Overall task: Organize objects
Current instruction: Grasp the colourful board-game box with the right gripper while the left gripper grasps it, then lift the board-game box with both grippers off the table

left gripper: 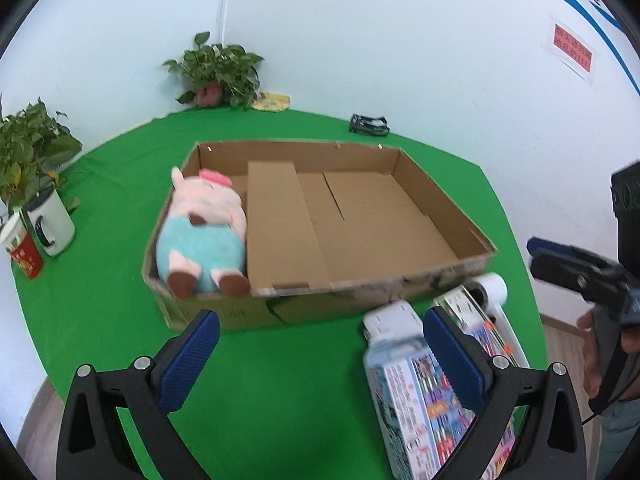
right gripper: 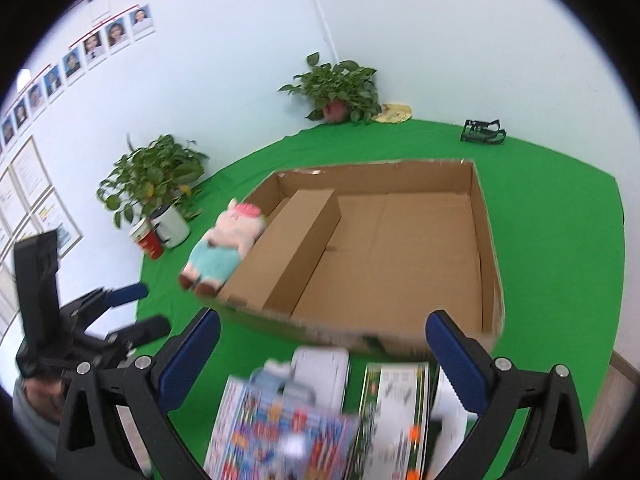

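A green-clothed table [left gripper: 280, 380] against pale walls carries a cardboard box [left gripper: 360, 216] mid-frame, potted plants [left gripper: 218, 68] at upper left, while both claws gape wide, holding nothing.

The left tongs [left gripper: 320, 364] stood wide open, the blue-padded fingers [left gripper: 188, 356] spread far apart with nothing between them, pointed forward and slightly downward. The right tongs [right gripper: 322, 364] were likewise spread wide, their blue pads [right gripper: 452, 360] well apart and gripping nothing. Seen from the left wrist view, the right tongs [left gripper: 560, 258] hung off to the right side, held by a hand [left gripper: 596, 356] wrapped round the grip. Seen from the right wrist view, the left tongs [right gripper: 136, 308] sat low at the left, their fingers parted.
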Available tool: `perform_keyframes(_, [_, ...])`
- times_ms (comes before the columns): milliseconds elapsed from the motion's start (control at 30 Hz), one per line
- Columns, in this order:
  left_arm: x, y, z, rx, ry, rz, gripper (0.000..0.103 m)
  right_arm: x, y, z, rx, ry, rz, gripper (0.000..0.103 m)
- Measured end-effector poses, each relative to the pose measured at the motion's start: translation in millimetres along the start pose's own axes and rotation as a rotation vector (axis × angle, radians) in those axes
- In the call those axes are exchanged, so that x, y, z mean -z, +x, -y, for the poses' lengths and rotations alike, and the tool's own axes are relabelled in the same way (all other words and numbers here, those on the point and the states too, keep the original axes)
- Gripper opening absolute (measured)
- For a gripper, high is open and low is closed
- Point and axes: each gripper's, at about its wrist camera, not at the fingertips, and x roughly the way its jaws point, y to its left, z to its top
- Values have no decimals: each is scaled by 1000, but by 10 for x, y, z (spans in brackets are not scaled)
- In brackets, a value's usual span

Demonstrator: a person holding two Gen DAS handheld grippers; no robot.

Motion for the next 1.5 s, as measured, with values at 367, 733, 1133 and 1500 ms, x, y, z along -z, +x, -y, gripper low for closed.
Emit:
perform_keyframes(367, [801, 338, 202, 275, -89, -244, 101, 1033, 42, -129, -111, 46, -240, 102])
perform_keyframes(733, [998, 668, 47, 392, -188, -347, 79, 1060, 340, -404, -129, 7, -292, 103])
perform_keyframes(1133, [1068, 526, -119, 389, -192, -346, 73, 1122, 609, -617, -98, 13, -343, 91])
perform_keyframes(1500, [1068, 349, -266, 327, -238, -340, 53, 1167, 709, -660, -63, 4, -337, 79])
